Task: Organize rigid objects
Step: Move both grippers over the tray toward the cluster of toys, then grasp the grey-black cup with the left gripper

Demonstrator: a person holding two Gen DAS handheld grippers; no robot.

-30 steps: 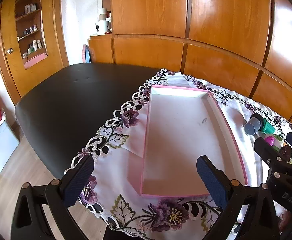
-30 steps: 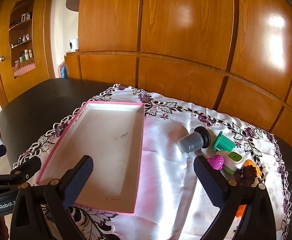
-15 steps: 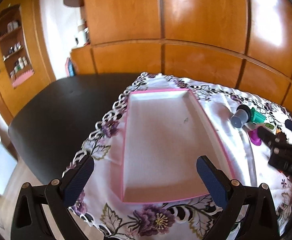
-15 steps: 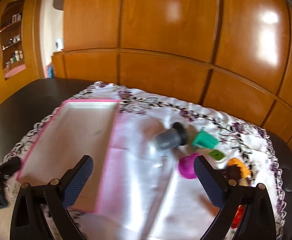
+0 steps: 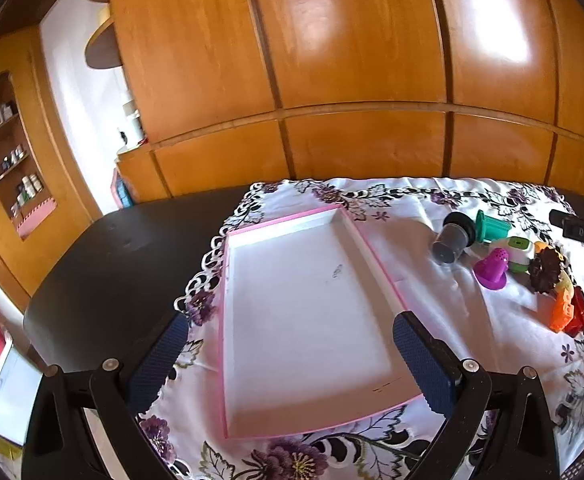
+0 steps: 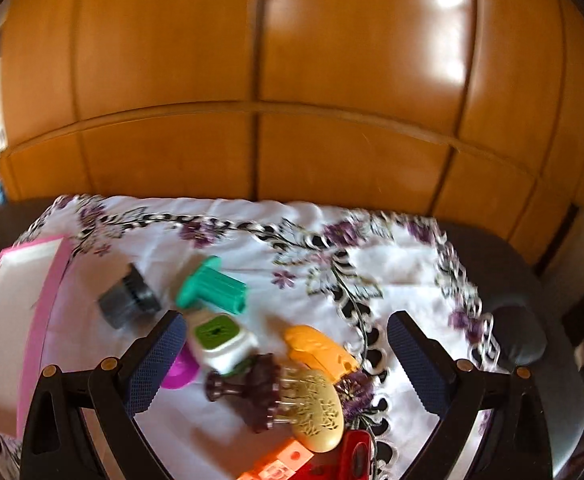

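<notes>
A shallow pink-rimmed white tray (image 5: 350, 224) lies on the flowered cloth; it also shows at the left of the right wrist view (image 6: 57, 276). My left gripper (image 5: 289, 360) is open and empty over the tray's near end. My right gripper (image 6: 281, 354) is open and empty above a cluster of small items: a grey cap (image 6: 125, 300), a teal piece (image 6: 215, 286), a white-and-green piece (image 6: 221, 340), a magenta cup (image 6: 179, 368), a dark brown knob (image 6: 251, 384), an orange piece (image 6: 318, 346), a tan oval (image 6: 318, 410). The cluster also shows in the left wrist view, with the magenta cup (image 5: 492, 268).
The white flowered cloth (image 5: 444, 320) covers the right part of a black table (image 5: 123, 272). A wooden panelled wall (image 5: 332, 80) stands close behind. Red (image 6: 352, 456) and orange (image 6: 279, 460) blocks lie at the cluster's near side. A dark padded edge (image 6: 520, 332) lies to the right.
My right gripper swung right, from over the tray to over the cluster of small items. My left gripper turned right and now sits centred over the tray's near end. Both stayed open.
</notes>
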